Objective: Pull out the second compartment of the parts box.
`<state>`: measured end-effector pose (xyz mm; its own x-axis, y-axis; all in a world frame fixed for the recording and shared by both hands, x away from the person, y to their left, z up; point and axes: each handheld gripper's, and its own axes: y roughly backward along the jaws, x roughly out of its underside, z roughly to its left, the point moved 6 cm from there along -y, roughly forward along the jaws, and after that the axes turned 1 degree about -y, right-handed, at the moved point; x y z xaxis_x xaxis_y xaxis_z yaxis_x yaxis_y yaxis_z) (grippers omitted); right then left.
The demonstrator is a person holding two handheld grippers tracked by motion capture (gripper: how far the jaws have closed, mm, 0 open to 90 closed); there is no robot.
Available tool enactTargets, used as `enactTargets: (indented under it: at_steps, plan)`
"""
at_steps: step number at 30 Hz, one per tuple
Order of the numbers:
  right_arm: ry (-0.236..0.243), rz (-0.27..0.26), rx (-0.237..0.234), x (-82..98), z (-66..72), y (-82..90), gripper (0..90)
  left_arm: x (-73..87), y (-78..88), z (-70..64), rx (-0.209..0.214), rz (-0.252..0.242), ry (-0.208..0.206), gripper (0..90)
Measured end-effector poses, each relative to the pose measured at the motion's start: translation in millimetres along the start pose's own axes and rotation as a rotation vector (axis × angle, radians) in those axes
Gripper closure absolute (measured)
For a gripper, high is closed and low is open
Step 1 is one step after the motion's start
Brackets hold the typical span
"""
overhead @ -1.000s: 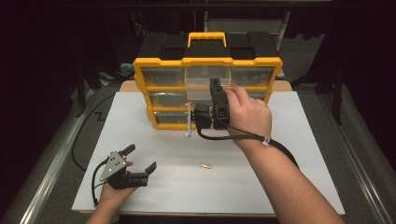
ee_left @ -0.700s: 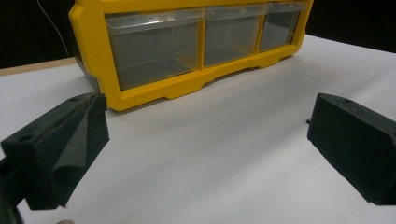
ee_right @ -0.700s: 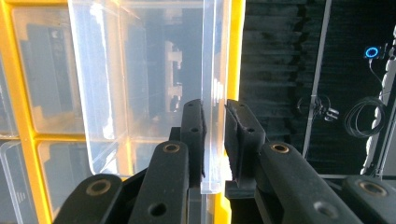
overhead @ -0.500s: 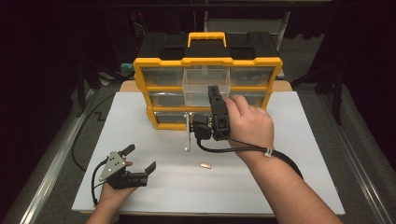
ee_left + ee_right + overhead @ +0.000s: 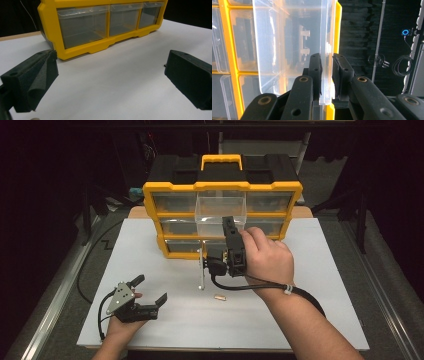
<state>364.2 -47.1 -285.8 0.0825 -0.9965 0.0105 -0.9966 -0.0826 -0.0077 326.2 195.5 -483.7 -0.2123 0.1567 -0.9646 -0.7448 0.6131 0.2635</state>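
High view: a yellow-framed parts organizer (image 5: 222, 215) with a black top and yellow handle is standing at the far middle of the white bench (image 5: 320, 315). A clear drawer (image 5: 220, 212) is sticking out of its top row, centre. The right tongs (image 5: 229, 232) are reaching up to this drawer's front. The left tongs (image 5: 148, 292) are resting near the bench's near-left corner, jaws spread apart. A small tan piece (image 5: 219, 297) is lying on the bench near centre, beside an upright metal strip (image 5: 201, 270).

Left gripper view: the left tongs (image 5: 110, 80) are gaping wide over bare bench, with nothing between them; the organizer (image 5: 100, 25) is sitting beyond.

Right gripper view: the right tongs (image 5: 326, 72) are clamping the clear drawer's (image 5: 292, 50) front wall.
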Motion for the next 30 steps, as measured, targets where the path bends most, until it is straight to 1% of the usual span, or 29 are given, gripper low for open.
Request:
enactTargets:
  at_steps: [6, 11, 20, 21, 23, 25, 28, 30]
  plan:
    - [-0.013, -0.002, 0.010, 0.8, 1.7, 0.9, 78.8, 0.1, -0.2, -0.3, 0.000, 0.001, -0.001, 0.4]
    - [-0.012, -0.002, 0.000, 0.9, 0.2, 0.8, 78.8, 0.0, 0.0, 0.1, -0.001, 0.001, 0.000, 0.3]
    - [-0.015, -0.003, 0.008, 1.7, 1.3, 2.0, 78.2, 0.1, -0.1, -0.1, 0.000, 0.000, -0.001, 0.3]
    - [-0.018, -0.003, 0.005, 1.7, 1.3, 2.1, 77.4, 0.1, 0.0, 0.0, 0.000, 0.001, 0.000, 0.3]
    - [-0.030, -0.009, -0.006, 1.3, 1.0, 3.1, 69.3, 0.1, 0.1, 0.2, 0.000, 0.001, -0.001, 0.3]
    - [-0.035, -0.010, -0.014, 1.3, 2.1, 5.0, 63.6, 0.1, 0.0, 0.0, 0.000, 0.001, -0.001, 0.3]
    - [-0.055, -0.023, -0.029, 0.2, 5.3, 10.2, 58.3, 0.5, -0.4, 0.0, 0.001, 0.005, -0.002, 0.3]
    - [-0.055, -0.030, -0.024, -0.2, 7.0, 13.2, 56.1, 0.5, -0.4, -0.2, 0.000, 0.005, -0.002, 0.3]
